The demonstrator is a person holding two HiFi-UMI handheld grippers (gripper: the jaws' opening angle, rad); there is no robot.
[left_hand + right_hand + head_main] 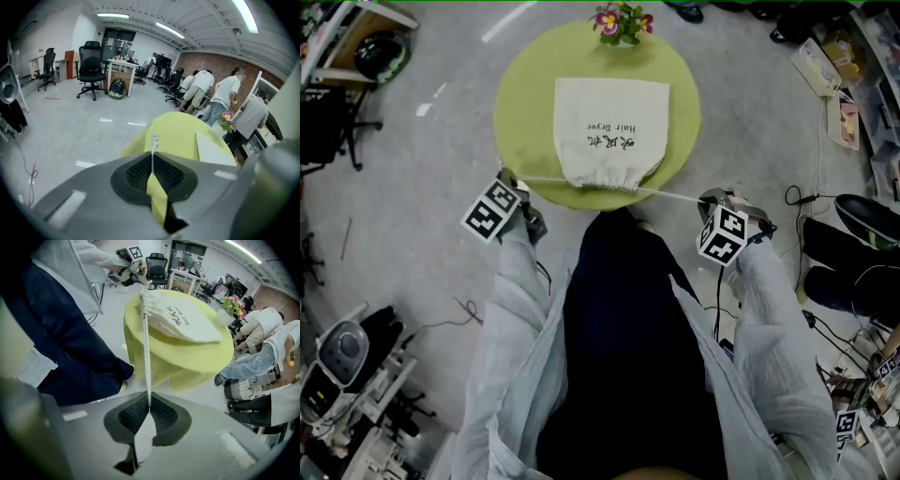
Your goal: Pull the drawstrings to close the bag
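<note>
Beyond table (520, 103) edge, found left gripper (512, 184) and right gripper (711, 199) each clamped on 1 drawstring (670, 194). Advise level, equal outward pull, cinching bag (609, 122).

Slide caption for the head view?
Left gripper and right gripper each pinch a drawstring, pulled taut sideways from the gathered mouth of the cream bag on the round green table.

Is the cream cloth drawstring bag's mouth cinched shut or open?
Partly cinched: cream bag's mouth puckered but wide; white drawstrings taut to the left gripper and right gripper.
</note>
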